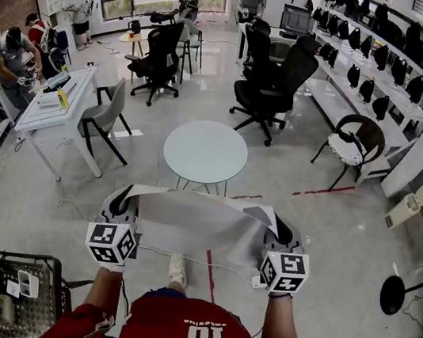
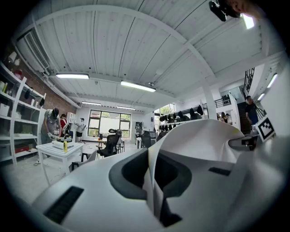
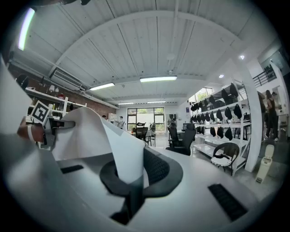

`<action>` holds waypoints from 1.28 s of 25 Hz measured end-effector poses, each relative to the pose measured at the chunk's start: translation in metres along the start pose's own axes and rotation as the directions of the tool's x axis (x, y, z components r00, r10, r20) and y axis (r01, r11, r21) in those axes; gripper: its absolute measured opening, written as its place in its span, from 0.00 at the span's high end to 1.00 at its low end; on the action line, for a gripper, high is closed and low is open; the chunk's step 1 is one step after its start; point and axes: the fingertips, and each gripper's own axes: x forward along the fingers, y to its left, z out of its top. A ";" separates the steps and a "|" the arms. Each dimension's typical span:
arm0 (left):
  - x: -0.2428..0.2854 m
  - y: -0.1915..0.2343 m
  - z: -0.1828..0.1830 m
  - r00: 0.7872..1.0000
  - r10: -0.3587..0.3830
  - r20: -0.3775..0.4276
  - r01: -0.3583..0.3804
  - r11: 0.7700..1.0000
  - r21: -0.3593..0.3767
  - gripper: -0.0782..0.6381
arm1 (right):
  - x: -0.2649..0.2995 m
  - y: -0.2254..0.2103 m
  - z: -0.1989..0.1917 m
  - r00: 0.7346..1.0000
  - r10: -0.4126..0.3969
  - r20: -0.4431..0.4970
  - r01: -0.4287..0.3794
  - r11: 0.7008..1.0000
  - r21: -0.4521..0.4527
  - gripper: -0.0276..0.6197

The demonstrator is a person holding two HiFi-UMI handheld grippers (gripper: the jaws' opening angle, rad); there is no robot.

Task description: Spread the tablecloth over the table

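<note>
Workshop floor (image 1: 346,227), grey concrete, with office chairs (image 1: 269,86) at the back. Left gripper (image 1: 120,204): fingers clenched on one corner of the tablecloth (image 1: 197,230). Cloth: white, hanging in the air between both grippers, short of the round tabletop (image 1: 204,153) and not touching it. Right gripper (image 1: 282,232): fingers clenched on the opposite corner. Handling advice: hold both corners level and evenly taut, carry forward, centre over the tabletop before lowering.

The head view looks steeply down from overhead onto the tablecloth (image 1: 194,225) and round counter (image 1: 205,152). Each gripper view sits close behind its own jaws, facing level across the room; all share the tablecloth and black office chairs (image 1: 271,78)
</note>
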 end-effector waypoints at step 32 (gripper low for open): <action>0.007 0.015 -0.009 1.000 -0.005 -0.006 0.005 0.999 -0.041 0.88 | 0.010 0.008 -0.004 0.999 0.032 0.025 -0.032 0.999 0.004 0.93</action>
